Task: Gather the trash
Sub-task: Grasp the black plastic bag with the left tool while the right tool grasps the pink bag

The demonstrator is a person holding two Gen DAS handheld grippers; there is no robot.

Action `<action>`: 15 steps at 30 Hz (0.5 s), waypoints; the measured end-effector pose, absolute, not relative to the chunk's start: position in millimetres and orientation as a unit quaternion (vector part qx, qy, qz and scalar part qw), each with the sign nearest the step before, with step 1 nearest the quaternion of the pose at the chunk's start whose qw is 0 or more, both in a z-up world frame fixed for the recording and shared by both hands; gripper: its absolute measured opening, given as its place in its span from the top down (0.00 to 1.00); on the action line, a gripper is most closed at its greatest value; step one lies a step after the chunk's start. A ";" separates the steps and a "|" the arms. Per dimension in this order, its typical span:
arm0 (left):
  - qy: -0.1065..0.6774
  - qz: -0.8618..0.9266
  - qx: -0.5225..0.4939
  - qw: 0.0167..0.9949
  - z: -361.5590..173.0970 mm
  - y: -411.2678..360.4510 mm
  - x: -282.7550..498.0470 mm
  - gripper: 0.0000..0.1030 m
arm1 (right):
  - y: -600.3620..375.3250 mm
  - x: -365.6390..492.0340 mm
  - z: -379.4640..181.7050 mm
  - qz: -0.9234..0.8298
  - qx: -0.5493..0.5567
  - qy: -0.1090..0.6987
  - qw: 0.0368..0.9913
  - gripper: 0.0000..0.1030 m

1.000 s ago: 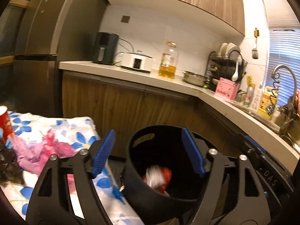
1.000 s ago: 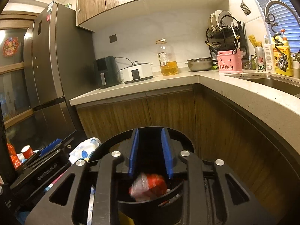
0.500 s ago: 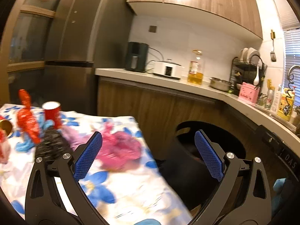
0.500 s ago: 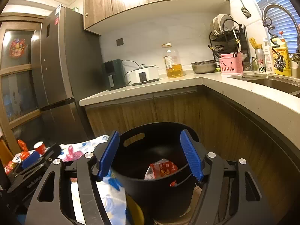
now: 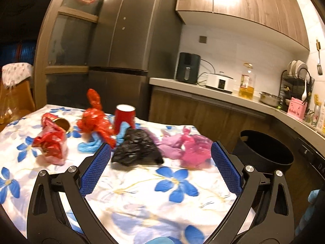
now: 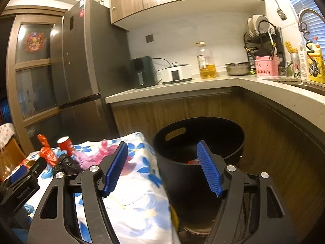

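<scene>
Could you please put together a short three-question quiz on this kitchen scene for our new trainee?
1. True or false: the left gripper is clamped on the black plastic bag.
2. Which item stands upright on the floral tablecloth? A) red paper cup B) glass jar C) white mug
3. Fill in: the black bin stands on the floor between the table and the wooden ______.

Key
1. False: its fingers stand wide apart and hold nothing; the bag lies on the cloth ahead of them.
2. A: the red paper cup stands behind the bag.
3. Cabinets. The right gripper is open too, by the bin's rim.
</scene>
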State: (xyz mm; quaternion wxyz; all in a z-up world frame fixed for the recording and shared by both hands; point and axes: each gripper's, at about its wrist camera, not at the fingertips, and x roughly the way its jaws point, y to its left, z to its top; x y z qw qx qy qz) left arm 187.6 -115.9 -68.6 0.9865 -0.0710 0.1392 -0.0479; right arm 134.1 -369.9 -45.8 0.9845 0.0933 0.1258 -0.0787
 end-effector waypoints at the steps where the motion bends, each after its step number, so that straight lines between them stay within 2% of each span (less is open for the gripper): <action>1: 0.139 -0.046 -0.072 0.987 -68.1 -111.2 187.2 0.06 | -367.5 134.5 -45.4 -0.076 0.093 0.125 0.985 0.32; 15: 0.147 -0.016 -0.068 0.987 -80.2 -83.6 201.2 0.06 | -307.5 207.0 -68.5 -0.023 0.077 0.163 0.983 0.32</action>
